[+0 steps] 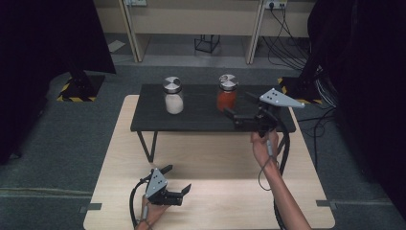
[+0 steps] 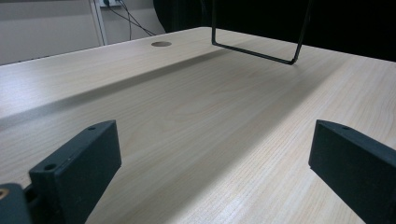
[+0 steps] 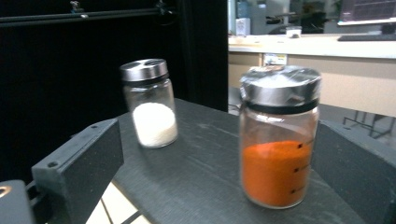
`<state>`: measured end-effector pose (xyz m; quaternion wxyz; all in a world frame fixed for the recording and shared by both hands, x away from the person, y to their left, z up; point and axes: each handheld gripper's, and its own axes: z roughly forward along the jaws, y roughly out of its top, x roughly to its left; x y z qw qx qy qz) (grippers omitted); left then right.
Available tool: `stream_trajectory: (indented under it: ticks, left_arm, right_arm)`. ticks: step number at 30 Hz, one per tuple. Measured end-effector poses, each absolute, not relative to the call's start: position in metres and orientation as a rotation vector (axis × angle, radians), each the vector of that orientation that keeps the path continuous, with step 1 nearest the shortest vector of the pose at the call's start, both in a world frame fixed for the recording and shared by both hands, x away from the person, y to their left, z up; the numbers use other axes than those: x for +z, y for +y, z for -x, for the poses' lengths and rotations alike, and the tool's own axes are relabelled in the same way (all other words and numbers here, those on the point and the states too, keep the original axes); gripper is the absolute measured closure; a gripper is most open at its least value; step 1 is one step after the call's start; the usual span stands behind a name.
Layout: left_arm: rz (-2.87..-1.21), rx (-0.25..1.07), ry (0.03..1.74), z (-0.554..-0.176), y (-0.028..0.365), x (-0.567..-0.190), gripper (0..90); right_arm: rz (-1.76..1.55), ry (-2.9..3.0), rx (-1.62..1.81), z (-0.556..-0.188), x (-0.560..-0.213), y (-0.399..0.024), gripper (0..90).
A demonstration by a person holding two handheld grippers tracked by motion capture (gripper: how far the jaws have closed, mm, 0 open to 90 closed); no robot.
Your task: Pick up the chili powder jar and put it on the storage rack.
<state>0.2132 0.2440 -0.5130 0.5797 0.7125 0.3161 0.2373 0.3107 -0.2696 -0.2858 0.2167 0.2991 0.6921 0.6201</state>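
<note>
Now 2 unlabelled spice jars stand on the dark shelf (image 1: 191,120).
Right gripper (image 1: 242,108), jaws spread, flanks the orange jar (image 3: 279,140) with only black graduation ticks; white jar (image 3: 152,105) apart; left gripper (image 1: 177,179) spread over bare table (image 2: 210,116).

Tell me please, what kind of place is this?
Probably a lab or office set up for recording: black curtains at the sides, cables running to wall sockets, and a desk with monitors behind.
</note>
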Motion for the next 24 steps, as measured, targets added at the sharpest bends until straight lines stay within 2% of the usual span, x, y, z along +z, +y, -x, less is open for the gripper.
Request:
stream_trajectory:
  ticks: [13,24]
  left_arm:
    - [-1.668,0.556,0.739,-0.213,0.244,-0.513,1.6]
    - [-1.668,0.558,0.74,-0.213,0.244,-0.513,1.5]
  right_arm:
    - [-0.794,1.947,1.796,-0.3,-0.312,-0.285,2.9]
    - [-0.754,1.959,1.782,-0.281,-0.364,-0.288,2.9]
